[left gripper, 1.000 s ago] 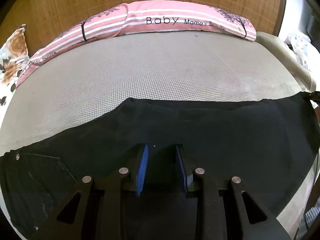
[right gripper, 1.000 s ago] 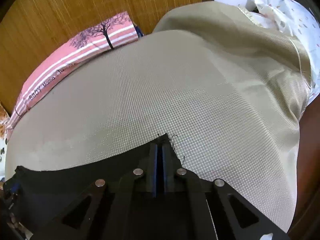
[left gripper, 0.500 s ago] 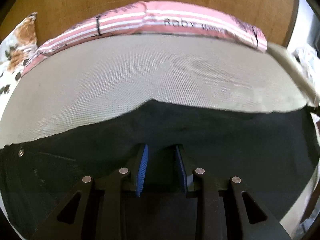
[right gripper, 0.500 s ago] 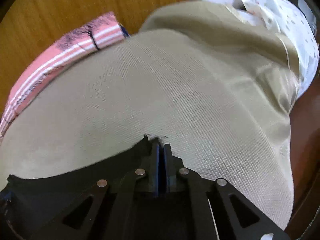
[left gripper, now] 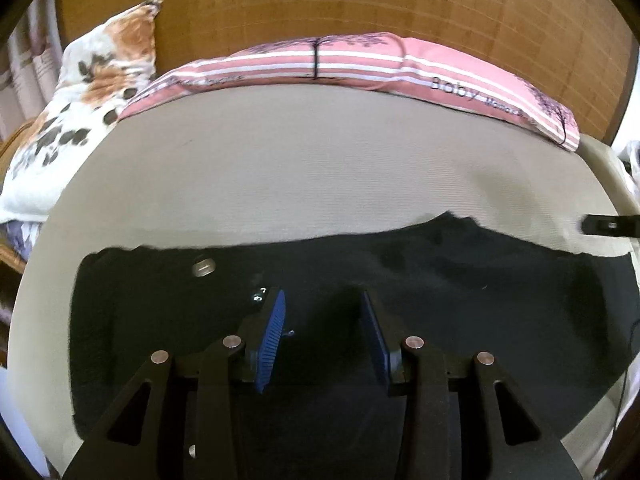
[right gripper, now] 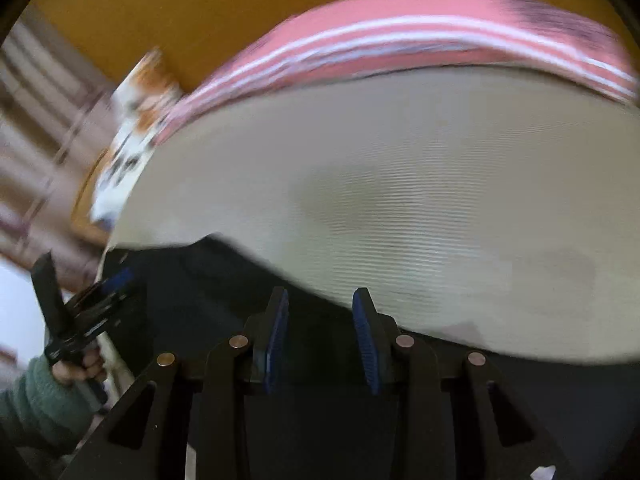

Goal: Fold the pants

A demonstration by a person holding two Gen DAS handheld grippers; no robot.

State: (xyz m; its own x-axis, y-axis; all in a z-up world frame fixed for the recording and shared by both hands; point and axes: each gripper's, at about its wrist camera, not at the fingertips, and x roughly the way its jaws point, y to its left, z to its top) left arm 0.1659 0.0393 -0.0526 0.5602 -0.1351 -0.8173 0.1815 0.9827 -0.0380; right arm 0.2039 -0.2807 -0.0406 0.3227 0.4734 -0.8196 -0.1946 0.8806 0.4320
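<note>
Black pants (left gripper: 420, 280) lie spread flat across the near part of the beige bed (left gripper: 320, 168), with a metal button (left gripper: 203, 269) near their upper left edge. My left gripper (left gripper: 323, 304) is open and empty, just above the cloth near the button. My right gripper (right gripper: 319, 300) is open and empty over the pants' edge (right gripper: 224, 276); this view is motion-blurred. The left gripper also shows at the left of the right wrist view (right gripper: 104, 292), held by a hand in a green sleeve. The right gripper's tip shows at the right edge of the left wrist view (left gripper: 610, 225).
A pink striped pillow (left gripper: 380, 62) lies along the far edge of the bed against a wooden headboard (left gripper: 320, 4). A white pillow with brown and grey blotches (left gripper: 80, 108) sits at the far left corner. The bed's left edge drops off beside it.
My right gripper has let go of the pants' corner and opened, swinging to the left. My left gripper has shifted left to the waist button. The pants now lie flat.
</note>
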